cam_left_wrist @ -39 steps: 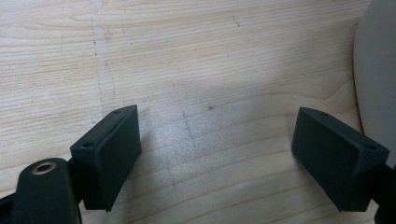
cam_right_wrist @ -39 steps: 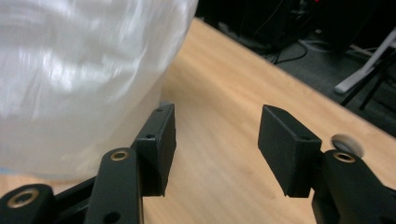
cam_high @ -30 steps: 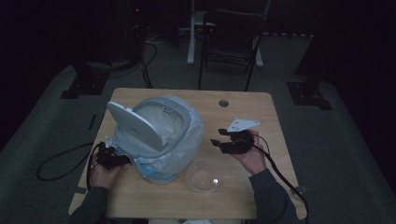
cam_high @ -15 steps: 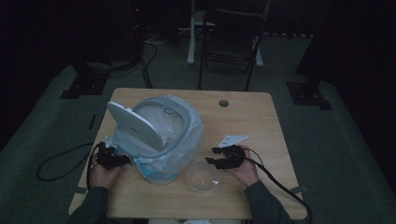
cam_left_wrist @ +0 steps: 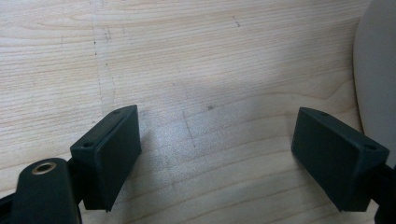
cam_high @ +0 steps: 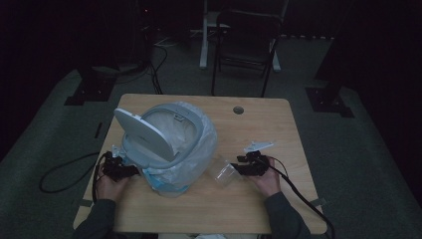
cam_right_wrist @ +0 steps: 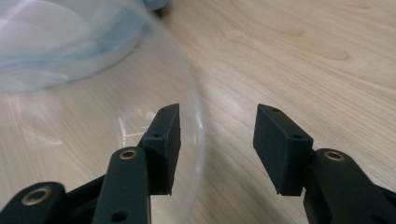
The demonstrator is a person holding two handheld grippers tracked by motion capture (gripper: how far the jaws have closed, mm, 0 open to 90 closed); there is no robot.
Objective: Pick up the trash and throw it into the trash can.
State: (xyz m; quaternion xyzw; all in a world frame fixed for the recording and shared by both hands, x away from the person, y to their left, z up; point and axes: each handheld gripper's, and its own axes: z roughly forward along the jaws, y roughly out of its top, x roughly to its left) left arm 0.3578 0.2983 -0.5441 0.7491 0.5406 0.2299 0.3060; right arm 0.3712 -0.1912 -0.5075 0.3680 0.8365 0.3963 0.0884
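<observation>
A white domed container [cam_high: 169,134] with its lid raised stands left of centre on the wooden table [cam_high: 263,129], wrapped in a translucent bag [cam_high: 201,149]. My left gripper [cam_high: 130,172] lies at its left base. In the left gripper view it [cam_left_wrist: 217,154] is open over bare wood, with the container's white edge [cam_left_wrist: 376,70] at the right. A clear plastic bowl [cam_high: 224,175] sits just right of the bag. My right gripper [cam_high: 238,168] is at the bowl. In the right gripper view it [cam_right_wrist: 217,140] is open astride the bowl's rim [cam_right_wrist: 198,116], one jaw inside and one outside.
A round hole [cam_high: 238,110] marks the table's far side. A dark chair [cam_high: 246,45] stands behind the table. Cables [cam_high: 64,174] trail over the floor at the left, and another runs off the right gripper [cam_high: 298,194]. Bare wood lies to the right.
My right gripper came down and left from the table's right side to the clear bowl, which now looks shifted and tipped toward it. The left gripper stayed put.
</observation>
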